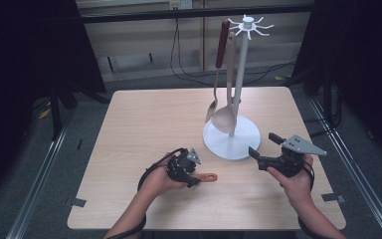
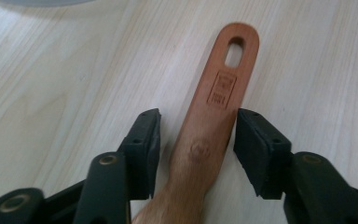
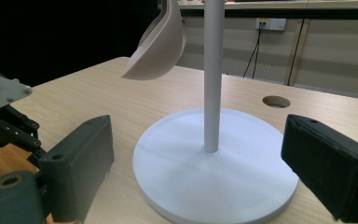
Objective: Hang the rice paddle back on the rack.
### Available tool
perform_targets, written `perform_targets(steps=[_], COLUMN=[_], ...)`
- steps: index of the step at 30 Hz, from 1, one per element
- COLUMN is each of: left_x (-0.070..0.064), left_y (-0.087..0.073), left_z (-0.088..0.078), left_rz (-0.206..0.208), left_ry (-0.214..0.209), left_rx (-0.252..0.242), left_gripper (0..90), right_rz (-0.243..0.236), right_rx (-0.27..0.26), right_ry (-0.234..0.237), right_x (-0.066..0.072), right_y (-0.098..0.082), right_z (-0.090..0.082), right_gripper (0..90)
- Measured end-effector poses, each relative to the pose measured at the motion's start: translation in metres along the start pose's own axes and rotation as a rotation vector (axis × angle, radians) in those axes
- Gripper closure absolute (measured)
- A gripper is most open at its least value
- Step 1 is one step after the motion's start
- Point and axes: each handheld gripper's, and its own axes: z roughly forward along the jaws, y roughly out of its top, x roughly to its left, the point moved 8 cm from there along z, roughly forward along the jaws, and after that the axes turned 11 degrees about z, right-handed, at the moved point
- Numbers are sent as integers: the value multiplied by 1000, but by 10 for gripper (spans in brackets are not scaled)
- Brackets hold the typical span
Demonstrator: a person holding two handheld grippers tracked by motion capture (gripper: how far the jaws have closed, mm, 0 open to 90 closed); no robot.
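In the high view, the left gripper [image 1: 193, 174] sits low over the near half of the table [image 1: 144, 124], and an orange-brown wooden handle [image 1: 207, 177] pokes out of it, pointing right toward the white rack base [image 1: 238, 144]. The utensil's long axis runs roughly across the table, left to right. The right gripper [image 1: 262, 150] hovers just beside that base, so the left hand is plainly the nearer one to the handle. A ladle [image 1: 226, 117] and a spoon [image 1: 212, 107] hang from the rack's top hooks [image 1: 248, 26].

In the left gripper view, the wooden handle [image 2: 209, 126] lies flat on the table, running straight out between the jaws, its hanging slot [image 2: 235, 49] at the far end. The pads [image 2: 147, 144] stand apart with a sliver of table showing on each side, so they straddle the handle without yet pressing it. Judging by this, closing squarely across the width should catch it.

In the right gripper view, its jaws stand wide apart and empty, framing the rack's pole [image 3: 213, 74] and base [image 3: 214, 182], the ladle bowl [image 3: 158, 46] overhead.
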Motion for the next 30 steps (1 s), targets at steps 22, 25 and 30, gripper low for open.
perform_targets(steps=[22, 25, 30], left_x=[-5, -6, 4], left_y=[31, 36, 49], left_z=[14, 9, -19], left_rz=[74, 31, -42], left_ry=[-70, -47, -3], left_rx=[76, 9, -147], left_gripper=[661, 661, 661], right_rz=[2, -2, -3], right_rx=[10, 12, 14], right_ry=[-7, -4, 4], right_x=[-6, -4, -2], right_y=[-3, -3, -4], right_z=[-1, -1, -1], right_gripper=[92, 92, 93])
